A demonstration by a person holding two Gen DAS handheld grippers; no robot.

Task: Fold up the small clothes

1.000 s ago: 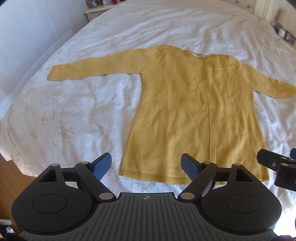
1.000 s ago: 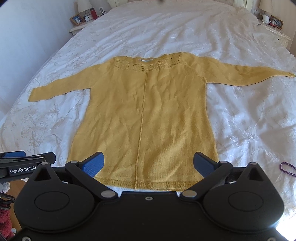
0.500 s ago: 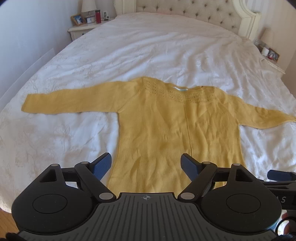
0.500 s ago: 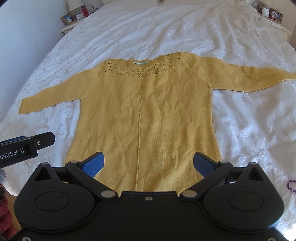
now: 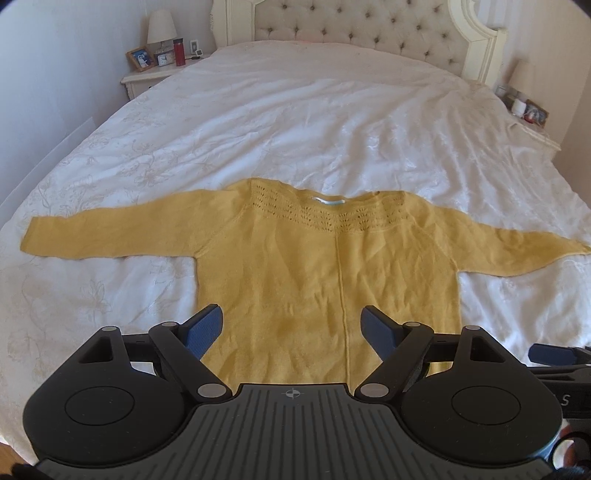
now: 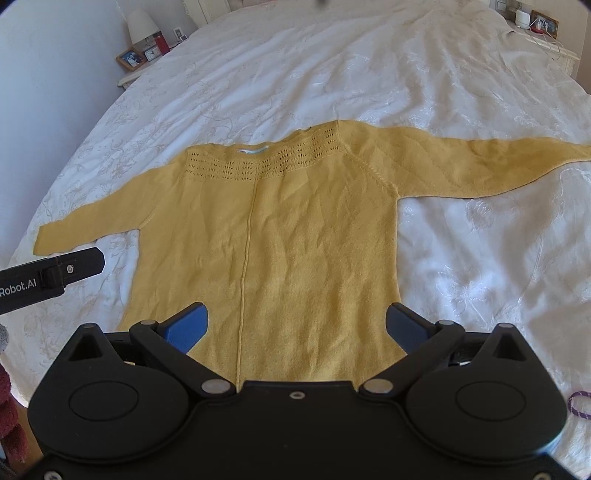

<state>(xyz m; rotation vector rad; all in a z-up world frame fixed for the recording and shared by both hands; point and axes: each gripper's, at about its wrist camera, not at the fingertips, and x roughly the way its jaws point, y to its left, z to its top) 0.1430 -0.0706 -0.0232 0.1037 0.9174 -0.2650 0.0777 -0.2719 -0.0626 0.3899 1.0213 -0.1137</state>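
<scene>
Both grippers raised & pulled back since earlier, sweater (image 5: 325, 273) flat on bed (image 5: 332, 122), sleeves spread, left gripper (image 5: 293, 328) jaws apart, right gripper (image 6: 295, 325) jaws apart, both above hem, nightstand (image 5: 147, 79) far left.

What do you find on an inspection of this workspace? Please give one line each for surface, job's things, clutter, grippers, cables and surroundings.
Surface: white bedspread, wrinkled.
Job's things: yellow sweater lies flat and unfolded, both sleeves spread out.
Clutter: purple cord on the bedspread near the right edge of the right wrist view.
Grippers: left gripper and right gripper both open, holding nothing.
Cables: a cable on the far nightstand.
Surroundings: tufted headboard; nightstand with lamp.
</scene>
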